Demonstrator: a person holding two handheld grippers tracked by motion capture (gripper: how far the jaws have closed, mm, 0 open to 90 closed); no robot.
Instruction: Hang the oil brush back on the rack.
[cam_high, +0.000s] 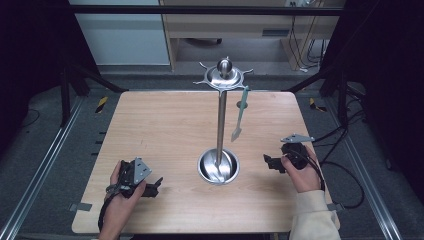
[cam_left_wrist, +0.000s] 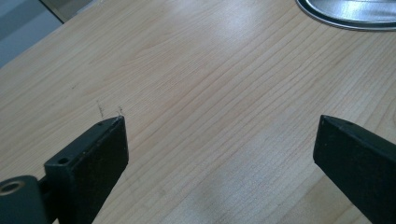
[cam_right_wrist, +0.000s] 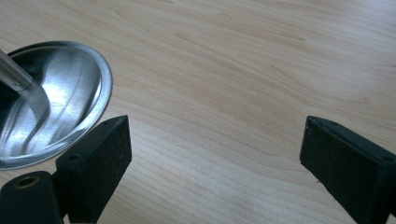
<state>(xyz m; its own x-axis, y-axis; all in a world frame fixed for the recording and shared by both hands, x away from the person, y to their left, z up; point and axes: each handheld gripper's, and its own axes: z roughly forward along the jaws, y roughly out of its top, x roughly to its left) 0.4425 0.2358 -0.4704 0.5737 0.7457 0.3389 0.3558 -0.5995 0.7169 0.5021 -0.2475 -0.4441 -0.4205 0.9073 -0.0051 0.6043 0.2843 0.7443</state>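
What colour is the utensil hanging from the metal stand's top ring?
Pale green: the slim hanging utensil on the shiny steel stand shows best in the high view.

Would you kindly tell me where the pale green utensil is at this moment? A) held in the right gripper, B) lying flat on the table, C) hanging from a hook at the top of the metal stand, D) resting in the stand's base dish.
C: the pale green utensil dangles from a hook on the metal stand, above the table; both grippers are open and hold nothing.
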